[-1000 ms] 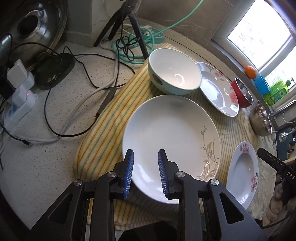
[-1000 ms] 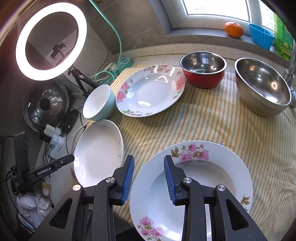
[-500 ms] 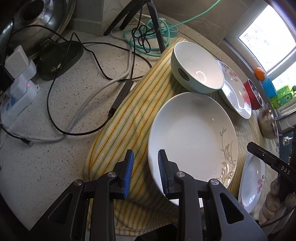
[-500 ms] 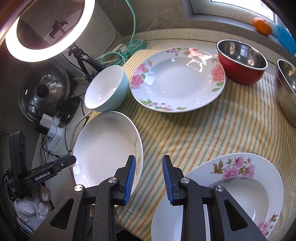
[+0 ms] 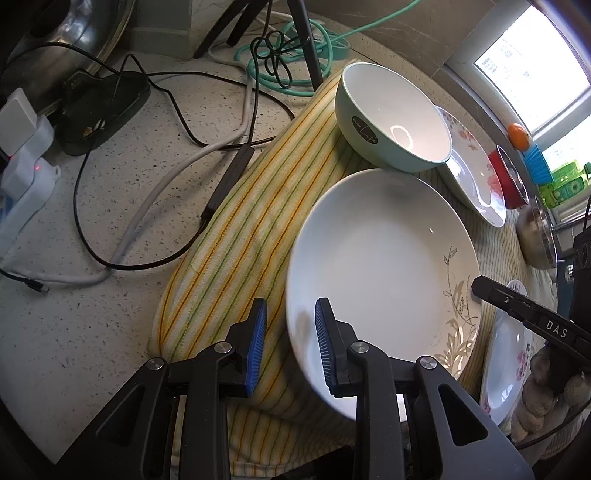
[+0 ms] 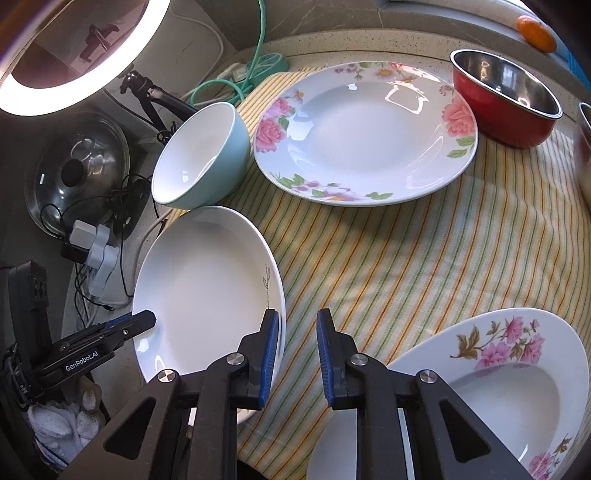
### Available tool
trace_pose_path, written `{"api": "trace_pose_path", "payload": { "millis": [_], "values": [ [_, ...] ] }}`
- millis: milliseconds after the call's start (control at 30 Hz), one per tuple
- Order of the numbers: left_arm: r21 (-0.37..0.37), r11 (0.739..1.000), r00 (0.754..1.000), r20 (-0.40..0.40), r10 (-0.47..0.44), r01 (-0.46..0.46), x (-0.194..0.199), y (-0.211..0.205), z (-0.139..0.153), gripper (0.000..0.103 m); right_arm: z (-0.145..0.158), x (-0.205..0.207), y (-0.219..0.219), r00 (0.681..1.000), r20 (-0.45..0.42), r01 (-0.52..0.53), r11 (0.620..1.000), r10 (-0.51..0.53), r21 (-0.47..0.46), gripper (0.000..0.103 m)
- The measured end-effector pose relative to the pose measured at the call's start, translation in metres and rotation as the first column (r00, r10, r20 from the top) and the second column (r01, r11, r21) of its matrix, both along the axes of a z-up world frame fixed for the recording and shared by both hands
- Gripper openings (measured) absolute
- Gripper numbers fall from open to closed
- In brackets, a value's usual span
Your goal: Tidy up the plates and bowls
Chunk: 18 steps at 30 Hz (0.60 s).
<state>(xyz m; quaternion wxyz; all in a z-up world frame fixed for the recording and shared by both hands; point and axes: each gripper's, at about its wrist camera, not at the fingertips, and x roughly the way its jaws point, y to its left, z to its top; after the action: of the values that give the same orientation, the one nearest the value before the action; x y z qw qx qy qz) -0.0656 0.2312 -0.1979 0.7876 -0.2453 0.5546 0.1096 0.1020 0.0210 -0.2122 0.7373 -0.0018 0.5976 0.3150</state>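
Observation:
A plain white plate [image 5: 384,266] with a grey leaf print lies on the striped cloth [image 5: 240,236]. My left gripper [image 5: 290,341] is open and straddles its near left rim. In the right wrist view the same plate [image 6: 207,288] lies at the left, and my right gripper [image 6: 295,352] is open beside its right rim, over the cloth. A small floral plate [image 6: 491,387] lies at the lower right. A large floral plate [image 6: 365,129], a mint bowl [image 6: 199,155] and a red bowl [image 6: 506,99] stand further back.
Cables [image 5: 155,155], a power strip [image 5: 22,173] and a pot lid [image 6: 77,173] lie on the counter left of the cloth. A steel bowl [image 5: 535,236] stands at the right. A ring light [image 6: 66,48] stands at the back left. An orange [image 6: 535,31] rests on the sill.
Both grippers have swung left. The left one has come to the white plate's left rim; the right one has left the small floral plate and now sits beside the white plate.

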Motion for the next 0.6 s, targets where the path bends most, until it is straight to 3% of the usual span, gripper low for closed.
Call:
{"api": "trace_pose_path", "payload": {
  "millis": [433, 600],
  "values": [
    [-0.019, 1.0, 1.0, 0.005, -0.015, 0.015, 0.0046, -0.0022, -0.0036, 0.012, -0.0048, -0.001, 0.0088, 1.0, -0.017, -0.026, 1.0, 0.026, 0.009, 0.006],
    [-0.007, 1.0, 1.0, 0.007, -0.019, 0.019, 0.0043, -0.0023, -0.003, 0.012, -0.005, -0.0016, 0.0098, 1.0, -0.013, -0.027, 1.0, 0.027, 0.008, 0.005]
  ]
}}
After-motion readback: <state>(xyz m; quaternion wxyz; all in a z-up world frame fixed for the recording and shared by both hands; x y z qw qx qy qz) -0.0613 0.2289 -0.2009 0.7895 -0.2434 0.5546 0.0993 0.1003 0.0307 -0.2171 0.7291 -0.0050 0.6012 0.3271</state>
